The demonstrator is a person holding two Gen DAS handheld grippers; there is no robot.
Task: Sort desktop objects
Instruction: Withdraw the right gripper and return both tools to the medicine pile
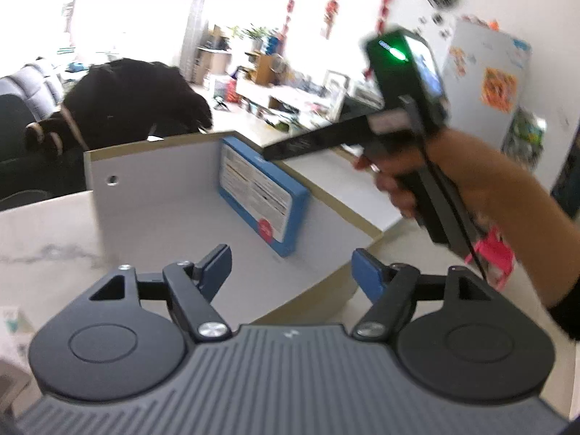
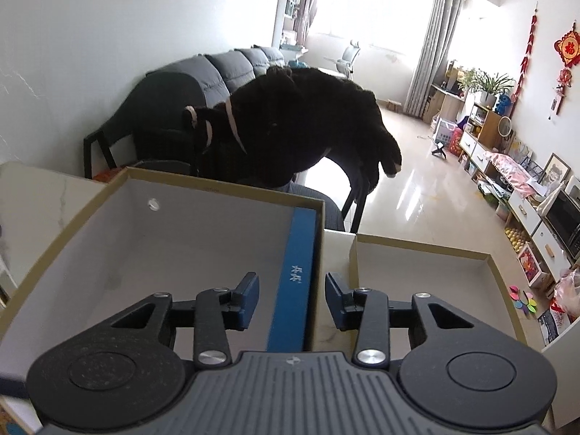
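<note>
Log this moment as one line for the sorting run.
left gripper: open, empty | right gripper: open, empty | blue box: upright against wall inside left cardboard box | right cardboard box

Right wrist view, lower centre: on the narrow edge of the blue box (image 2: 295,275) we see two white characters, too small to read. Left wrist view, centre: its white label (image 1: 253,192) carries lines of print and a red round sticker, all blurred. At upper right, the red wall ornament (image 2: 567,49) bears one illegible character.
</note>
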